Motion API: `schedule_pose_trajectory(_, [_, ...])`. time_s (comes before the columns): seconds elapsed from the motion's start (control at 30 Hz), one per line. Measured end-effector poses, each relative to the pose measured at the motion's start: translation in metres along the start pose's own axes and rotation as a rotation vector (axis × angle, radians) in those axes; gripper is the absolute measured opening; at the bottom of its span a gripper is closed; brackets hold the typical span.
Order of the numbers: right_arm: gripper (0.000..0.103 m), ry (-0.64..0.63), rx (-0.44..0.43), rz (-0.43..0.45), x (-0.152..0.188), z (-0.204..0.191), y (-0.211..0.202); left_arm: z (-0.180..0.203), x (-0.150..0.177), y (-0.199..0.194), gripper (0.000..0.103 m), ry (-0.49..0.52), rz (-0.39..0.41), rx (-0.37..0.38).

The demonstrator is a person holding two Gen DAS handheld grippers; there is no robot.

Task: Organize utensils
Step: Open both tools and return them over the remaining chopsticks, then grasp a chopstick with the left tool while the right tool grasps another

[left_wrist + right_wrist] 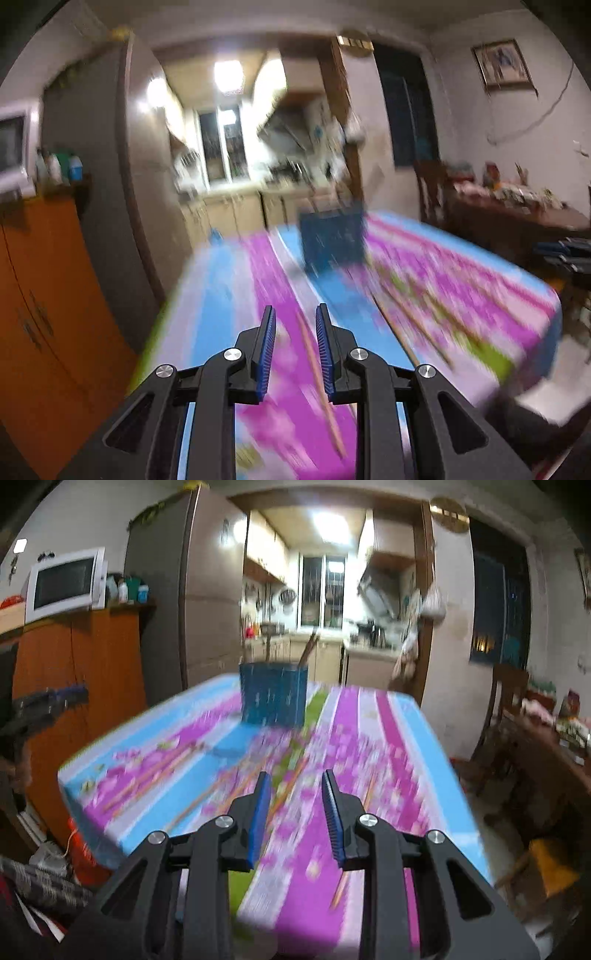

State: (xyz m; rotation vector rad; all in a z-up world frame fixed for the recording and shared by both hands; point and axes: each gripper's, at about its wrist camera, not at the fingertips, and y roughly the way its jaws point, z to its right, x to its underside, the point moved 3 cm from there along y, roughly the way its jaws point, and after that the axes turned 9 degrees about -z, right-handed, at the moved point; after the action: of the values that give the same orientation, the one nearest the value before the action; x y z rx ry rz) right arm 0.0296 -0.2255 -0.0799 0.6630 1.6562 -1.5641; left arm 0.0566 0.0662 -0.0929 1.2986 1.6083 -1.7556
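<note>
Left wrist view, left gripper open above chopsticks, blue holder beyond

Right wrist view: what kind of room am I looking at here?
Most likely a home dining area opening onto a kitchen: a microwave on an orange cabinet, a fridge, and a table with a flowered cloth.

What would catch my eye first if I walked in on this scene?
Probably the loud tablecloth, striped pink, blue and green, filling the middle of both views. On it at the far end stands a blue basket with a few sticks poking out, and wooden chopsticks lie scattered nearer the camera. Up close, the left gripper and right gripper hang over the cloth with their jaws apart, holding nothing.
</note>
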Motion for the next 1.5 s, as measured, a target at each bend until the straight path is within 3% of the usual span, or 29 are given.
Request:
schedule_pose_trajectory(0.1, [0.027,-0.018,0.025,-0.036,0.029,-0.015,0.009,0.034,0.043,0.009,0.019,0.011,-0.093,0.095])
schedule_pose_trajectory(0.2, [0.027,-0.024,0.028,-0.063,0.048,-0.026,0.019,0.080,0.068,0.019,0.019,0.102,-0.147,0.099])
schedule_pose_trajectory(0.43, [0.027,-0.111,0.039,-0.071,0.074,-0.044,0.023,0.118,0.066,0.032,0.020,0.125,-0.148,0.063])
schedule_pose_trajectory(0.5, [0.027,-0.121,0.039,-0.076,0.080,-0.047,0.024,0.120,0.061,0.038,0.028,0.112,-0.153,0.054])
schedule_pose_trajectory(0.77, [0.027,-0.072,0.021,-0.087,0.087,-0.042,0.028,0.123,0.054,0.068,0.028,0.098,-0.182,0.049])
schedule_pose_trajectory(0.83, [0.027,-0.078,0.035,-0.073,0.084,-0.043,0.031,0.122,0.055,0.069,0.027,0.085,-0.180,0.056])
schedule_pose_trajectory(0.97, [0.027,-0.084,0.072,-0.033,0.076,-0.049,0.043,0.124,0.056,0.070,0.010,0.074,-0.170,0.063])
schedule_pose_trajectory(1.17, [0.027,-0.046,0.090,-0.018,0.058,-0.057,0.069,0.117,0.055,0.071,0.009,0.043,-0.166,0.063])
schedule_pose_trajectory(1.33, [0.027,0.014,0.136,-0.039,0.058,-0.054,0.091,0.116,0.056,0.072,0.009,0.038,-0.148,0.060])
schedule_pose_trajectory(1.5, [0.023,0.070,0.152,-0.002,0.061,-0.047,0.092,0.117,0.056,0.075,0.009,0.040,-0.128,0.047])
